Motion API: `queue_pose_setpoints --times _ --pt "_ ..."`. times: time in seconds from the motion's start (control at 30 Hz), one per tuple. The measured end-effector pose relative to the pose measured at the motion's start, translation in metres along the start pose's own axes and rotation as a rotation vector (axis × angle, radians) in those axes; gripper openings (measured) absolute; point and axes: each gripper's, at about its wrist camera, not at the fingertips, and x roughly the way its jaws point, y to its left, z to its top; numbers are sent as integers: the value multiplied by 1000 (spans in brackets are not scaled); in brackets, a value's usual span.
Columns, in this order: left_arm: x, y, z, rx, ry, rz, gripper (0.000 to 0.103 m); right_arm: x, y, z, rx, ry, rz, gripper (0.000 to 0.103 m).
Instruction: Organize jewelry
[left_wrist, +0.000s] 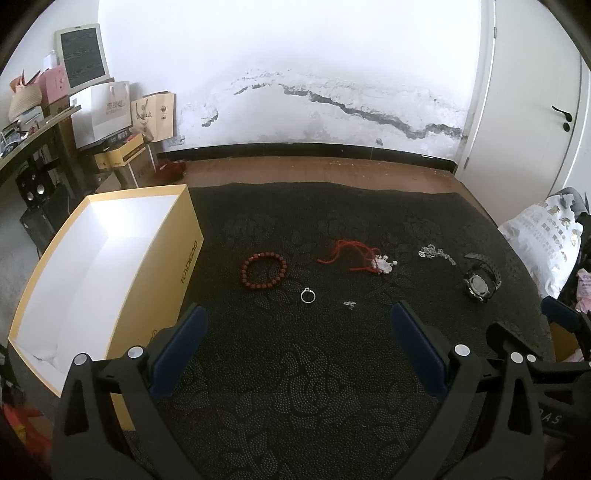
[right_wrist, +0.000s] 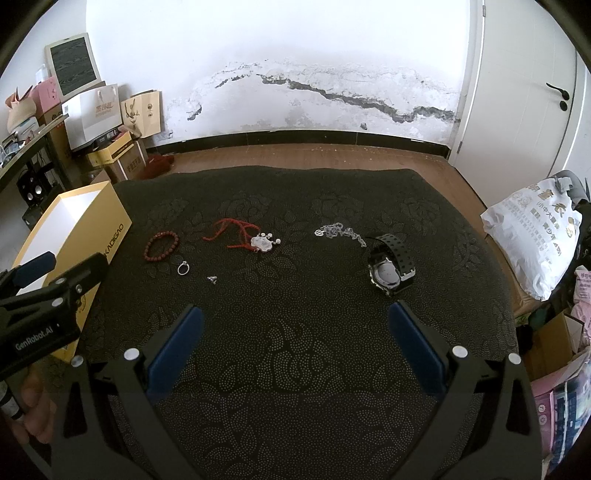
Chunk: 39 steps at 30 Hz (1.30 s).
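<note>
Jewelry lies spread on a dark embossed mat (left_wrist: 295, 387) (right_wrist: 295, 350). From left to right: a red bead bracelet (left_wrist: 263, 270) (right_wrist: 161, 244), a silver ring (left_wrist: 307, 295) (right_wrist: 183, 268), a small silver piece (left_wrist: 349, 304) (right_wrist: 212, 279), a red cord necklace with a pale pendant (left_wrist: 382, 265) (right_wrist: 260, 242), a silver chain (left_wrist: 436, 254) (right_wrist: 340, 232) and a black watch (left_wrist: 480, 280) (right_wrist: 389, 266). An open yellow box (left_wrist: 162, 254) (right_wrist: 110, 225) with a white inside stands at the left. My left gripper (left_wrist: 299, 325) (right_wrist: 61, 266) and right gripper (right_wrist: 295, 321) are open, short of the jewelry, holding nothing.
A white printed bag (left_wrist: 543, 243) (right_wrist: 535, 236) lies off the mat's right edge. Boxes, paper bags (left_wrist: 107, 110) (right_wrist: 96, 110) and a desk crowd the far left corner. A wood floor strip, a peeling wall and a white door (right_wrist: 524, 92) lie behind.
</note>
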Motion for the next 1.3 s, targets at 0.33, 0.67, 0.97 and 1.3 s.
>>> queue_pose_setpoints --times 0.33,0.67,0.97,1.3 --pt "0 -1 2 6 -1 0 97 0 0 0 0 -1 0 97" --pt "-2 2 4 10 -4 2 97 -1 0 0 1 -1 0 97" --pt "-2 -1 3 15 -3 2 97 -1 0 0 0 -1 0 97" --pt "-2 -2 2 16 -4 3 97 -1 0 1 1 -2 0 97"
